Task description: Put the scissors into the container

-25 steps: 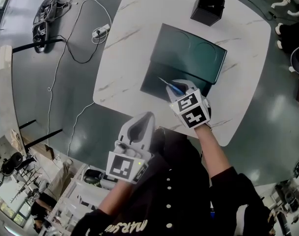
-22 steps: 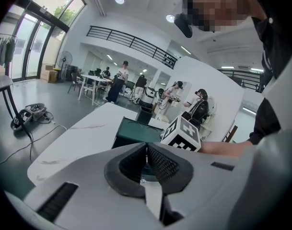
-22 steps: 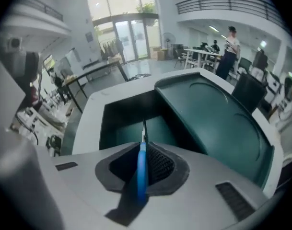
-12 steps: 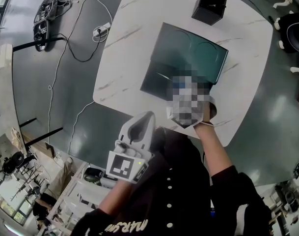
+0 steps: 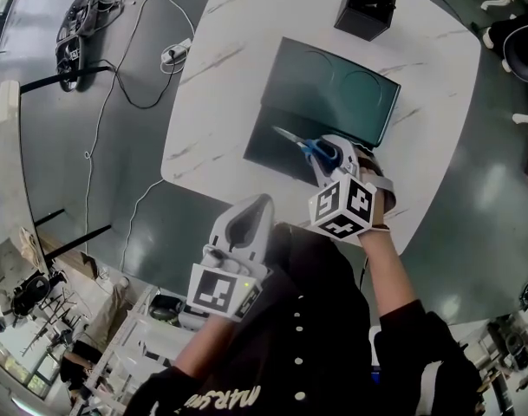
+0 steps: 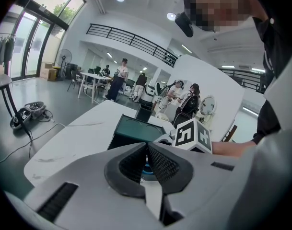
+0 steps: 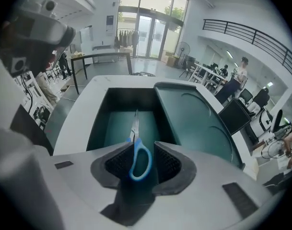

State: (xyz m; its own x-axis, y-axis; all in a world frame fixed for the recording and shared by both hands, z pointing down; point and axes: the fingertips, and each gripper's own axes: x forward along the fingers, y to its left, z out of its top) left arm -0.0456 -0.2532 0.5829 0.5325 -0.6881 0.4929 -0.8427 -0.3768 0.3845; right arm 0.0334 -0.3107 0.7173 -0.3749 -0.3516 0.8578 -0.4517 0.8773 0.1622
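One pair of blue-handled scissors [image 7: 135, 123] pointed blades-first into the open base of the dark green container [image 7: 100, 123], and there it was, the handle loop sitting right between the pads of the right claw [image 7: 141, 148]. That claw's jaws had just been opening and stood wide. The right pad was clear of the loop and the left pad was just beside it, with no squeeze on the handle. Whether the blade tips touched the container's bottom could not be told.

From the head view, the container lay on the white marbled surface [image 5: 220, 76] with its lid [image 5: 337, 89] folded back on the far side. A small black box [image 5: 366, 9] stood near the far edge, well apart. The left claw [image 5: 246, 224] was off the surface's near edge, pads together on nothing. Cables [image 5: 142, 59] trailed across the grey floor [image 5: 73, 163].
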